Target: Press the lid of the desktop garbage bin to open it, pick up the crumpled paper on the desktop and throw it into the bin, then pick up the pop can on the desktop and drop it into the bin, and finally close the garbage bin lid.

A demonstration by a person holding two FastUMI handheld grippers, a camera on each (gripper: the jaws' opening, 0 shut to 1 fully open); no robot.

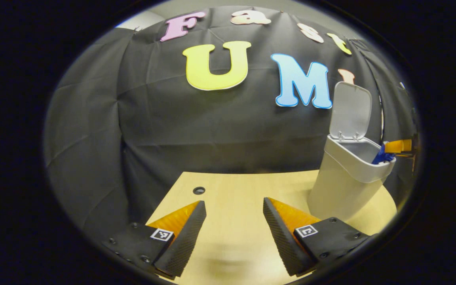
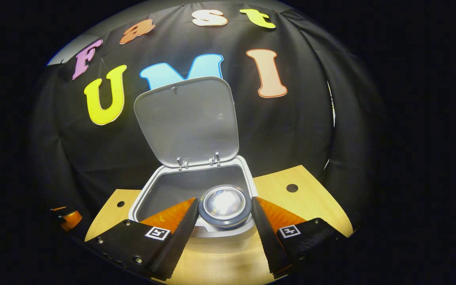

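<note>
In the right gripper view, the right gripper (image 2: pixel 225 208) pinches the pop can (image 2: pixel 225 206) over the open garbage bin (image 2: pixel 164 190), its lid (image 2: pixel 188 118) upright, while the left gripper (image 1: pixel 234 221) hangs spread above the desktop (image 1: pixel 236 190).

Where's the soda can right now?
In the right gripper view, the can is held end-on between the right gripper fingers, over the open bin, just in front of its raised lid.

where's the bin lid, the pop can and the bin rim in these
bin lid (image 2: pixel 188 122), right gripper view, middle of the raised lid's inner face
pop can (image 2: pixel 225 204), right gripper view, its shiny end, held between the right tool's fingers over the bin
bin rim (image 1: pixel 356 168), left gripper view, front edge of the opening
</note>
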